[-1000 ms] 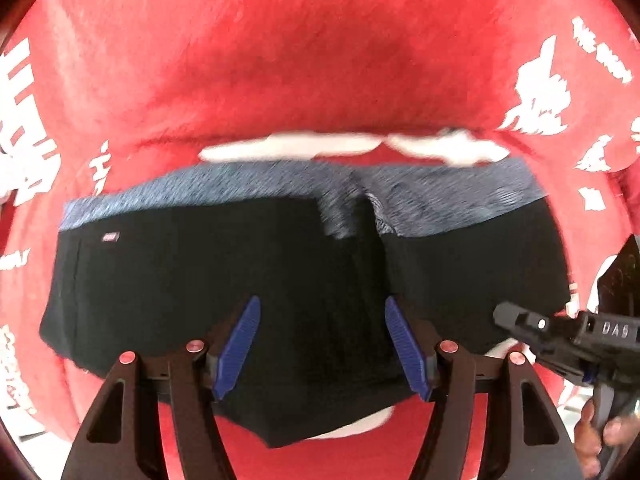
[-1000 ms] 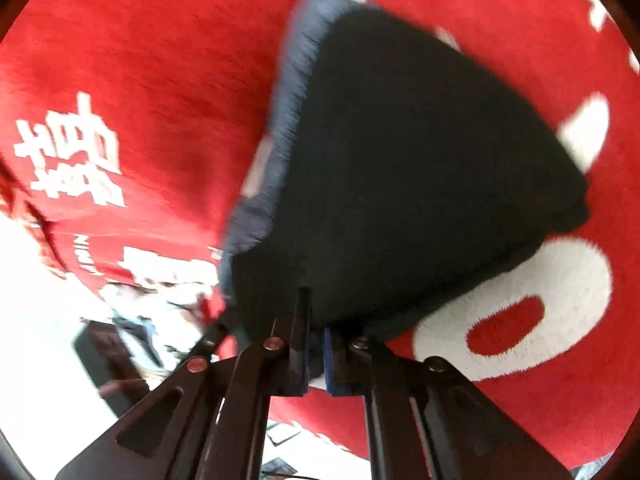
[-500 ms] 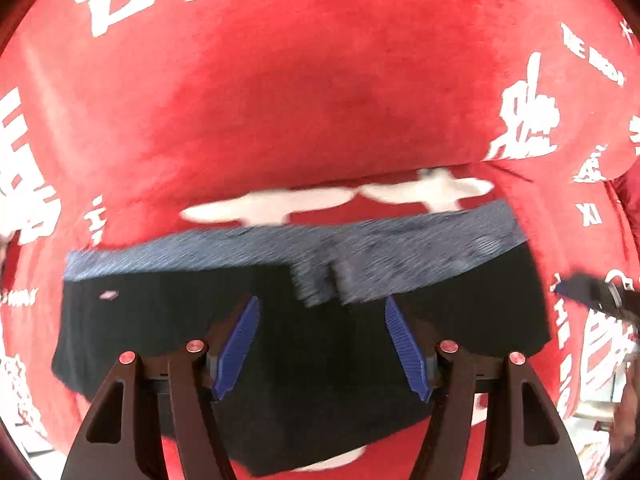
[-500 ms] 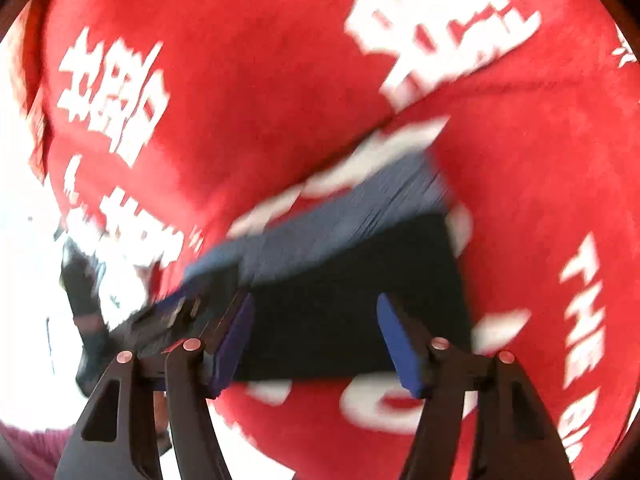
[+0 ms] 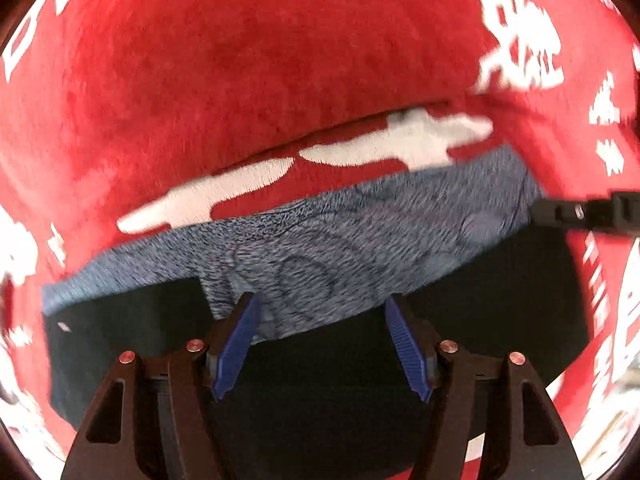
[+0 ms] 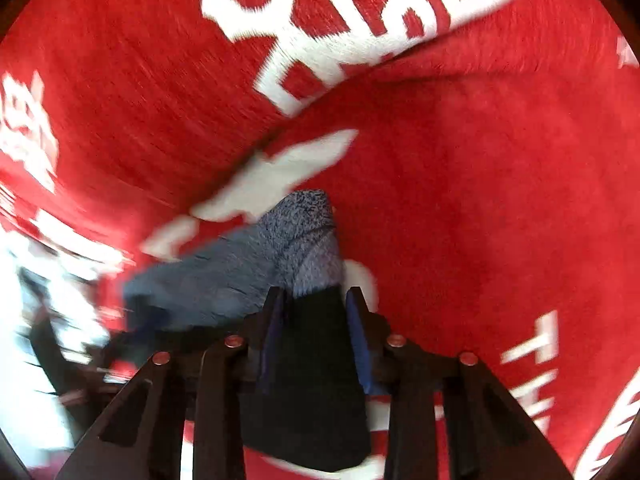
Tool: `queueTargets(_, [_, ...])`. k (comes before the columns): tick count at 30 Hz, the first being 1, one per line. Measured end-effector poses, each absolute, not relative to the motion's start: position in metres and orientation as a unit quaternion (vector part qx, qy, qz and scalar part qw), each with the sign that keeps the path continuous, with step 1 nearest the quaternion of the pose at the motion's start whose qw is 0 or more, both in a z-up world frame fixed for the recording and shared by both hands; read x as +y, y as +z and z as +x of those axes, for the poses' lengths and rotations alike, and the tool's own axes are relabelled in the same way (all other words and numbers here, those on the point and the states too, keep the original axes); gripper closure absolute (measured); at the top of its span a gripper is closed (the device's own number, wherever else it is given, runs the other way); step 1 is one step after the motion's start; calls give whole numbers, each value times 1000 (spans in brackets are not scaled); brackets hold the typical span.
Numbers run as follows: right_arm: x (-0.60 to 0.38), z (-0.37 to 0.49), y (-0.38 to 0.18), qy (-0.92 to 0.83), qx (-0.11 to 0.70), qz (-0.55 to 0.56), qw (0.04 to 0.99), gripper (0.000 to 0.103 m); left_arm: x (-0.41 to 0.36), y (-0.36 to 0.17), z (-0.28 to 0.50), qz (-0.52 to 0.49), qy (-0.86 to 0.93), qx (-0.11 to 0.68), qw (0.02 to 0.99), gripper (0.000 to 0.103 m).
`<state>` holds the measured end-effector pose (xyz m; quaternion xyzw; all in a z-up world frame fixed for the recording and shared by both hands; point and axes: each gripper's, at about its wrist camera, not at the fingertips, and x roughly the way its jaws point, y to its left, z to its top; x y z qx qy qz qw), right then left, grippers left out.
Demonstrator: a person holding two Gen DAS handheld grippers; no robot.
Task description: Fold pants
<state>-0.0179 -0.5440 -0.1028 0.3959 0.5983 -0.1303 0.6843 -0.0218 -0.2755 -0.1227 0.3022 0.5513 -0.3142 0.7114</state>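
The black pants (image 5: 320,392) with a grey-blue waistband (image 5: 360,236) lie folded on a red blanket (image 5: 240,60) printed with white letters. Beyond the waistband's far edge the blanket runs bare and wide; a crease crosses it there.

The left tool (image 5: 322,348) points steeply down over the middle of the pants, its blue pads spread wide, nothing pressed between them.

The right tool (image 6: 314,344) points steeply down at the end of the fold. Its jaws are closing, with the black cloth and waistband corner (image 6: 308,236) between the pads. Whether the pads press the cloth I cannot tell; the picture is blurred.
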Motion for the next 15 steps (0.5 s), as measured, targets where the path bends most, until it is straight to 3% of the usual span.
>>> queueTargets(1, [-538, -15, -106, -145, 606, 378, 685, 40, -274, -124, -25, 321, -310, 542, 712, 26])
queueTargets(2, [-538, -17, -109, -158, 609, 370, 683, 36, -270, -125, -25, 323, -306, 543, 712, 25])
queueTargets(8, [-530, -42, -104, -163, 597, 402, 675, 34, -227, -121, -1, 240, -287, 600, 707, 25])
queueTargets(15, [-486, -61, -62, -192, 598, 339, 700, 34, -183, -105, 5, 235, -264, 595, 721, 25])
